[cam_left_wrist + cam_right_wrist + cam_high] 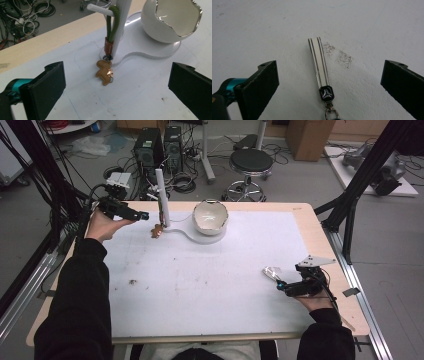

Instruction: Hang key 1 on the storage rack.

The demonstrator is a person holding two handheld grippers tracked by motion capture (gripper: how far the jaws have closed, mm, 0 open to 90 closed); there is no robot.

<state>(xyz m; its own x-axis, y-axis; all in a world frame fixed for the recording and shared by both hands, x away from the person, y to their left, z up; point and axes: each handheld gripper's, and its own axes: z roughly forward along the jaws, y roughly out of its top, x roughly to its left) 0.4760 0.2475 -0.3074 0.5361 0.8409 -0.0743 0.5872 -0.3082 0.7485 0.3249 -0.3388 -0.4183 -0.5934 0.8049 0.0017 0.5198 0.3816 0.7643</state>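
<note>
A white stand [162, 195] with a peg rises from a clear base at the back of the white mat; a green cord [113, 23] hangs from the peg and carries a brown gingerbread charm [105, 72] that rests on the mat. Beside the stand sits a white egg-shaped bowl [210, 216]. My left gripper [142, 215] is open, a short way left of the charm [157, 231]. A white striped key strap [319, 62] with a black emblem and a metal clasp lies flat on the mat [272, 272]. My right gripper [281, 286] is open just behind it, jaws wide on either side.
The white mat [200, 280] covers most of the wooden table [310, 220]. Small brown smudges mark the mat [133, 282]. Black frame bars [350, 210] stand at the right edge. A stool [251, 162] and computer towers [149, 147] are on the floor beyond.
</note>
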